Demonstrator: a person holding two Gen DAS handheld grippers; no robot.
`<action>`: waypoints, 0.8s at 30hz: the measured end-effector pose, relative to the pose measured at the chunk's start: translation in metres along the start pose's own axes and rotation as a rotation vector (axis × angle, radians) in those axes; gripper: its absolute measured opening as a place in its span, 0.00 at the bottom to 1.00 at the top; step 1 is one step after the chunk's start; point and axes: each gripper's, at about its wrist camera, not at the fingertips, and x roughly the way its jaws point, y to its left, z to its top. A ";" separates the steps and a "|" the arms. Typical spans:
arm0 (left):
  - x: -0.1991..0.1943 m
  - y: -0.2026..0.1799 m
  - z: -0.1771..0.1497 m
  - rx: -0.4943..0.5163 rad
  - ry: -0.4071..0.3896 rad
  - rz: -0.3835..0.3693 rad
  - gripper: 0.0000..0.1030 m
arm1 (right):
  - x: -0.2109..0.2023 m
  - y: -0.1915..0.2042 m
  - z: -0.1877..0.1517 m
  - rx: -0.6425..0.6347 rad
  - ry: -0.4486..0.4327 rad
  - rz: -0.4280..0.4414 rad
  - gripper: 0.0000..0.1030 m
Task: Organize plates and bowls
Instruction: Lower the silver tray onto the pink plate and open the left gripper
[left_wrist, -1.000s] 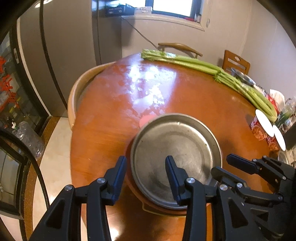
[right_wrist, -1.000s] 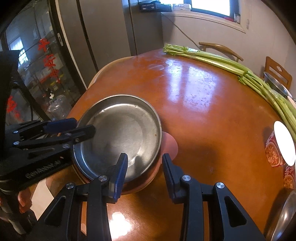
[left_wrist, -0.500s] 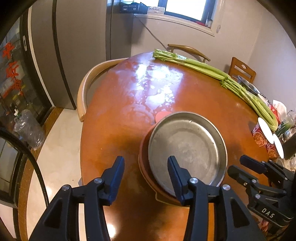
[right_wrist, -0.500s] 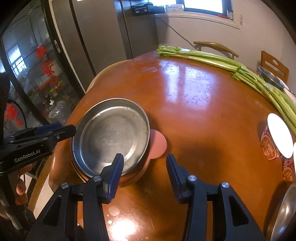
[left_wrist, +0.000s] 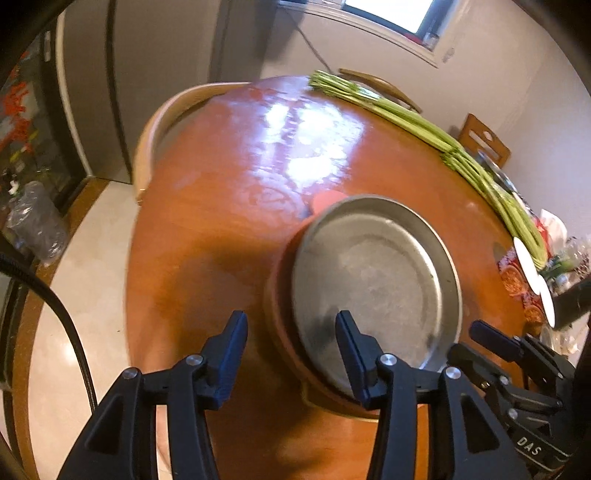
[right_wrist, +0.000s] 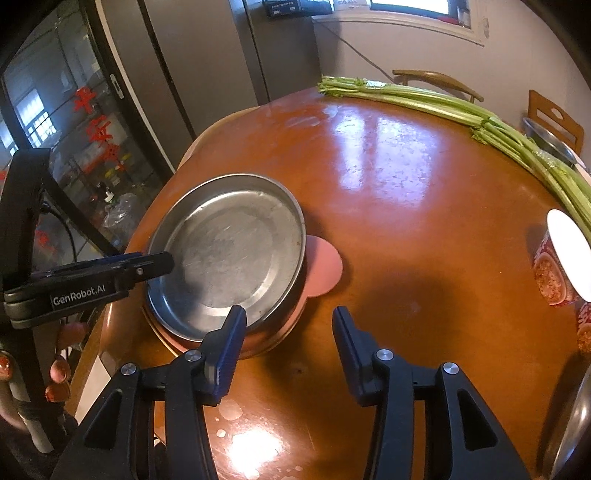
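Right wrist view showed the steel plate (right_wrist: 229, 251) stacked on a brownish dish (right_wrist: 269, 338) near the table (right_wrist: 424, 229) edge; both the right gripper (right_wrist: 286, 345) and the left gripper (left_wrist: 291, 350) stood parted, holding nothing; another metal bowl (right_wrist: 546, 138) by the celery (right_wrist: 480, 118) seemingly remained unsorted.

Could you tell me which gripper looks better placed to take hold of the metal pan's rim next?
Probably the left gripper: its open fingers already straddle the near rim of the metal pan. The right gripper is also open, but its gap lies mostly over bare table beside the pan.
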 end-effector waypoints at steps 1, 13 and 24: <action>0.002 -0.003 0.000 0.006 0.005 -0.005 0.48 | 0.001 0.000 0.001 0.006 -0.001 0.002 0.48; 0.021 -0.027 0.007 0.063 0.032 -0.029 0.48 | 0.017 -0.002 0.005 0.018 0.023 0.032 0.48; 0.049 -0.080 0.028 0.157 0.045 -0.053 0.49 | 0.009 -0.043 0.004 0.089 -0.006 -0.047 0.49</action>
